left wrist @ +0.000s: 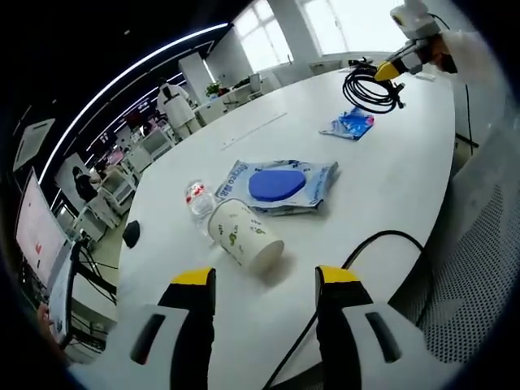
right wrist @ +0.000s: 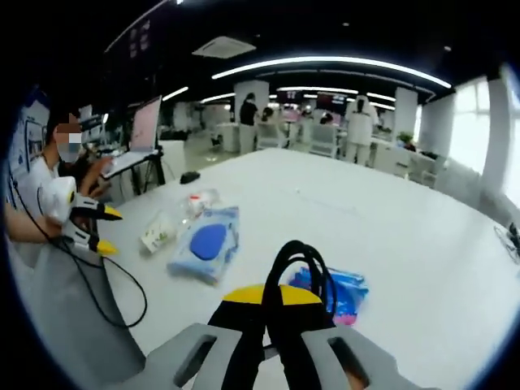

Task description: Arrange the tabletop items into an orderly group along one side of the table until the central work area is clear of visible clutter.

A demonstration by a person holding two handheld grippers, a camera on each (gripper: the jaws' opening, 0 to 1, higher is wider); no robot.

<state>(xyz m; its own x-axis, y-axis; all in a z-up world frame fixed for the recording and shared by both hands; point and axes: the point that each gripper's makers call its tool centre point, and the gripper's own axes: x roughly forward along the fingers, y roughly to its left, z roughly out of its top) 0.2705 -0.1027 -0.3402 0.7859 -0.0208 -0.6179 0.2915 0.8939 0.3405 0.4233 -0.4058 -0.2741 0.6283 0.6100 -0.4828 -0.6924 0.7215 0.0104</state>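
We judge the task barely begun: right hand-held gripper grasping black cable; left hand-held gripper released; paper cup, wipes pack mid-table.

laptop, distant office desks

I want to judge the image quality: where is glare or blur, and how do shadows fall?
Left gripper view: the windows are blown out white, the cup casts a soft shadow on the table, and the fisheye bends the table edge. Right gripper view: the cable in the right hand-held gripper is close and blurred, and the ceiling light glares.
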